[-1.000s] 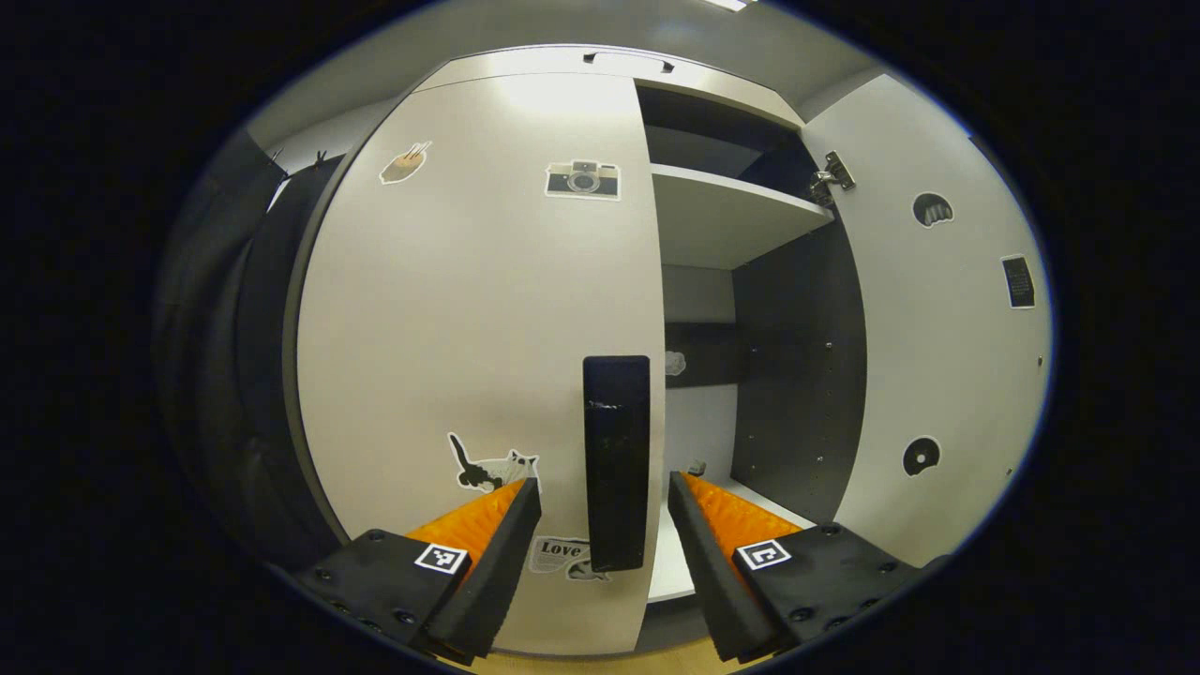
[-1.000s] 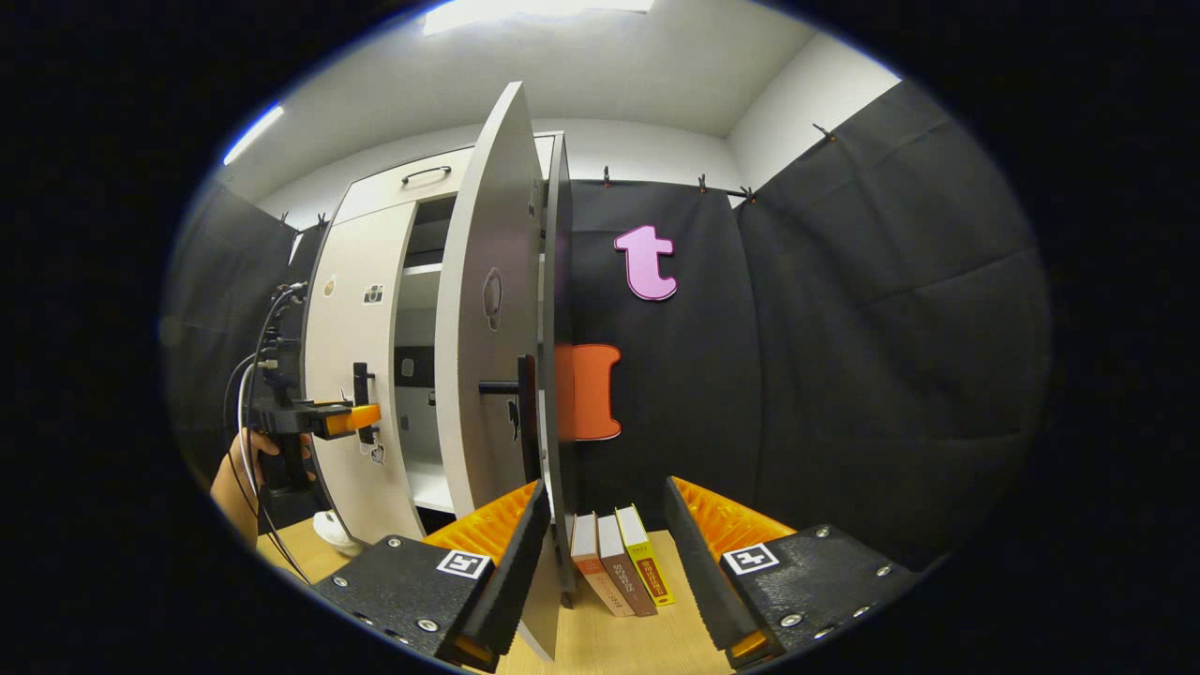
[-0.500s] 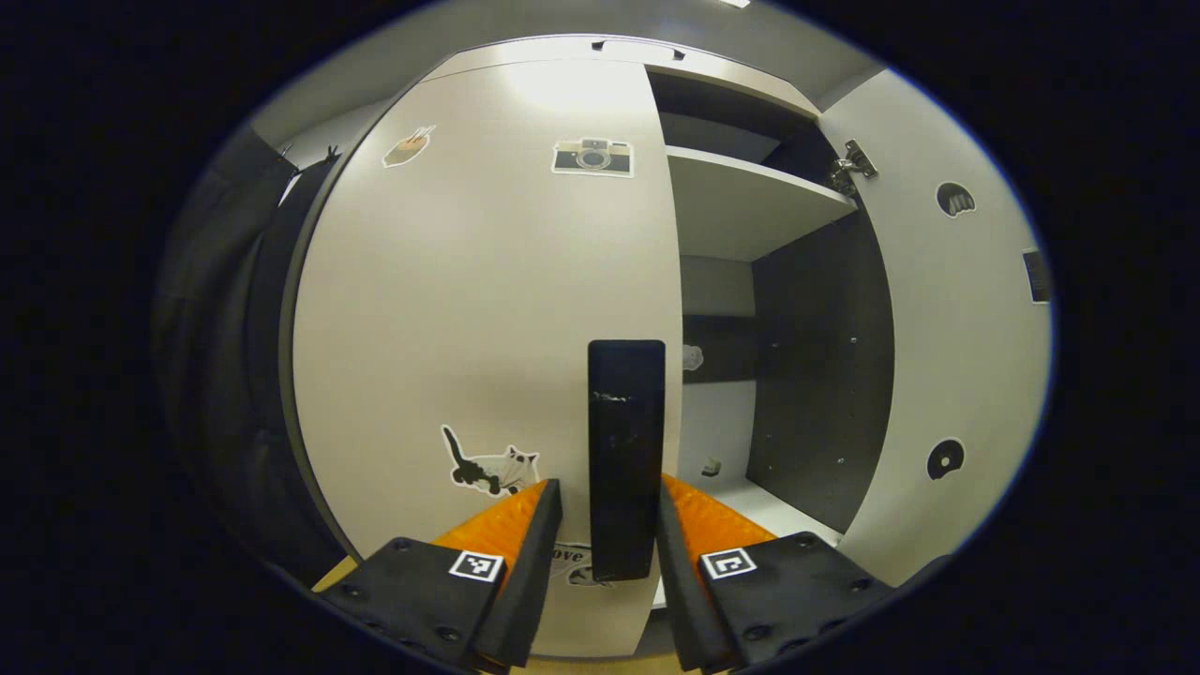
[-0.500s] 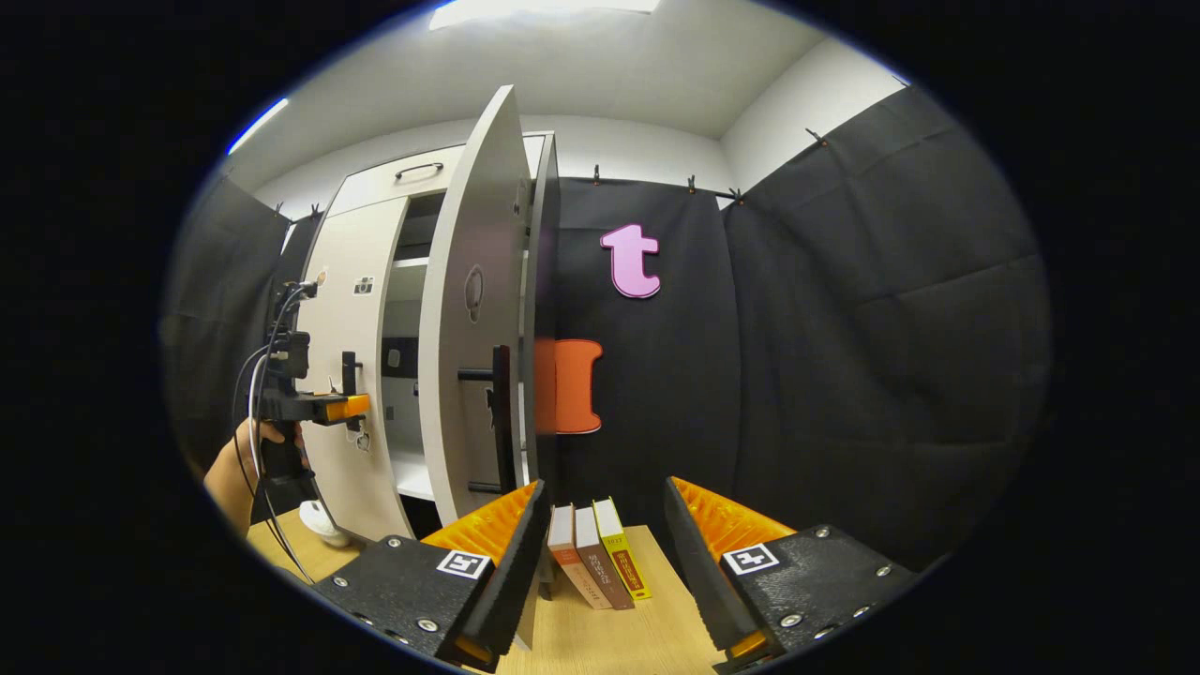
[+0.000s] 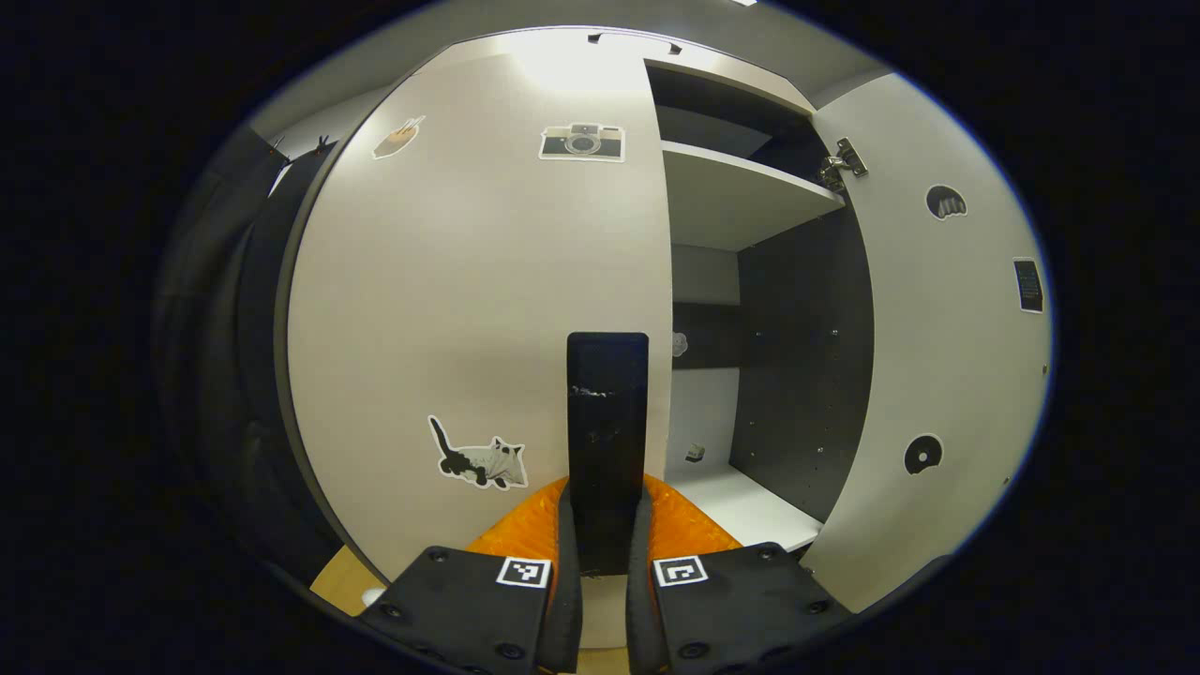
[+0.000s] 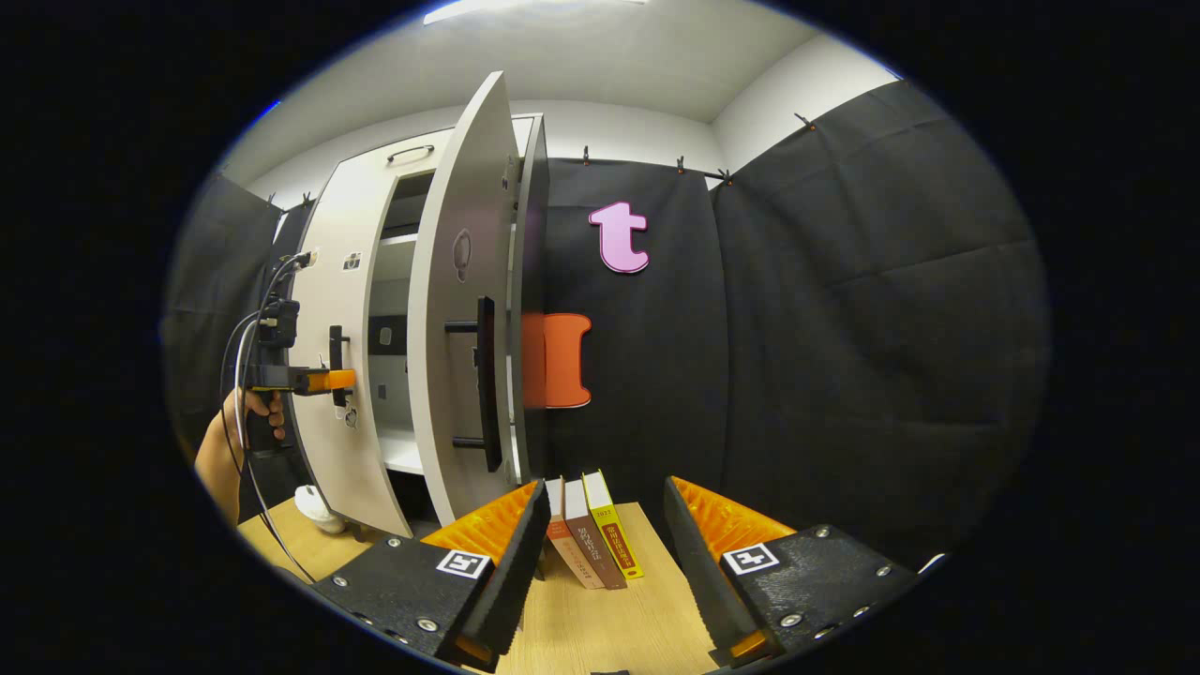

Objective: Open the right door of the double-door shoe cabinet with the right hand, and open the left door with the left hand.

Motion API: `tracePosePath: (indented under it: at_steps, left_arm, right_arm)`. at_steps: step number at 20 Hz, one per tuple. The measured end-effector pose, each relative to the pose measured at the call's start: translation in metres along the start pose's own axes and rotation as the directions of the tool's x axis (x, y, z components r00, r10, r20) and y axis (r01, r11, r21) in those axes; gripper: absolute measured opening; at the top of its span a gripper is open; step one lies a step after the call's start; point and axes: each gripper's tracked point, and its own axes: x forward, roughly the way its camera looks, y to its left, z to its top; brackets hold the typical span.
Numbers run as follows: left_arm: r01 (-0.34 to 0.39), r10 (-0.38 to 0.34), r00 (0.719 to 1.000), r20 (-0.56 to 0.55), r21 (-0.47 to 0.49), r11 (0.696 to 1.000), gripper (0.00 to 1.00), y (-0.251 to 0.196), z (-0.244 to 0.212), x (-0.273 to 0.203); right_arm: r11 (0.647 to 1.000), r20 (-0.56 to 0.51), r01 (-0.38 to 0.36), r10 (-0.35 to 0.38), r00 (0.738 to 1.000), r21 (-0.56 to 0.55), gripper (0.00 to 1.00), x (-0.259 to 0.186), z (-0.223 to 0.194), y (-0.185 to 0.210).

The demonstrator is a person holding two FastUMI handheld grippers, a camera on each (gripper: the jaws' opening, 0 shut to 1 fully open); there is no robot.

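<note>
Left gripper point(image 5: 602, 562) has its fingers pinched tight on the left door's handle point(image 5: 607, 441), low on the bar near that door's inner edge, so a pull should swing the still-closed left door point(image 5: 469, 328) out. Right gripper point(image 6: 600, 539) hangs spread wide and empty, apart from the right door point(image 6: 459, 309), which already stands swung out from the cabinet. Three books point(image 6: 586, 530) stand on the wooden surface point(image 6: 600, 628) just beyond it.

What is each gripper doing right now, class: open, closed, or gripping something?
Left gripper: closed on the left door's handle; door not yet swung open.
Right gripper: open, holding nothing; right door already open.
</note>
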Motion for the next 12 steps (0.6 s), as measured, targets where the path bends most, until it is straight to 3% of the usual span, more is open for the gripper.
tracePosePath:
  at_steps: [12]
  left_arm:
    - [0.059,-0.059,0.997,0.043,0.007,0.998,0.26,0.026,-0.002,-0.083]
  right_arm:
    - [0.999,-0.002,-0.024,0.023,1.0,-0.028,0.76,-0.002,-0.009,0.013]
